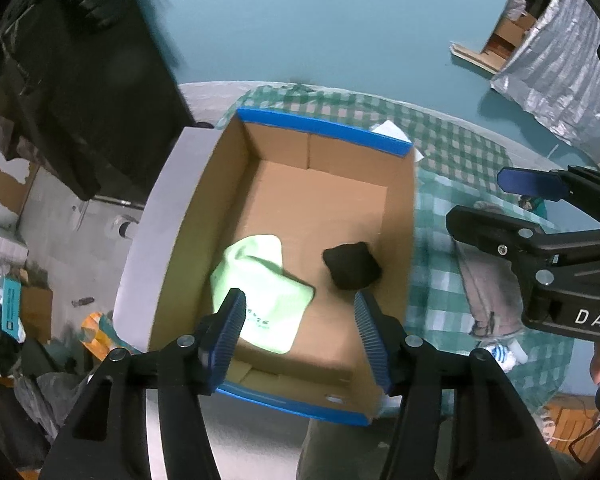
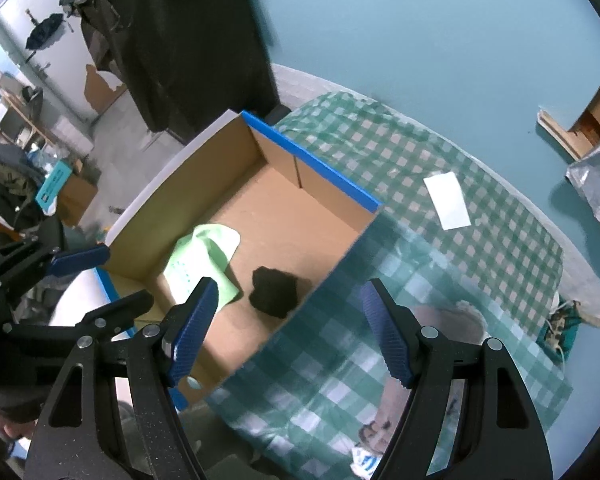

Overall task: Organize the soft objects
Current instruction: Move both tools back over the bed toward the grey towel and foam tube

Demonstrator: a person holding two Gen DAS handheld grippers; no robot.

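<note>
An open cardboard box (image 1: 398,216) with blue edges stands on a green checked cloth (image 1: 452,148); it also shows in the right wrist view (image 2: 284,160). Inside lie a light green cloth (image 1: 260,280) (image 2: 204,252) and a black bundle (image 1: 352,266) (image 2: 274,292). My left gripper (image 1: 300,328) is open and empty above the box's near end. My right gripper (image 2: 288,328) is open and empty over the box's right wall. A beige soft item (image 1: 488,288) (image 2: 448,316) and a blue-and-white striped sock (image 1: 502,354) (image 2: 366,458) lie on the cloth to the right of the box.
A white paper slip (image 2: 448,200) lies on the cloth beyond the box. A dark garment (image 2: 188,40) hangs at the back left. Clutter and boxes fill the floor at the left (image 1: 16,312). A silver-covered object (image 1: 556,80) stands at the far right.
</note>
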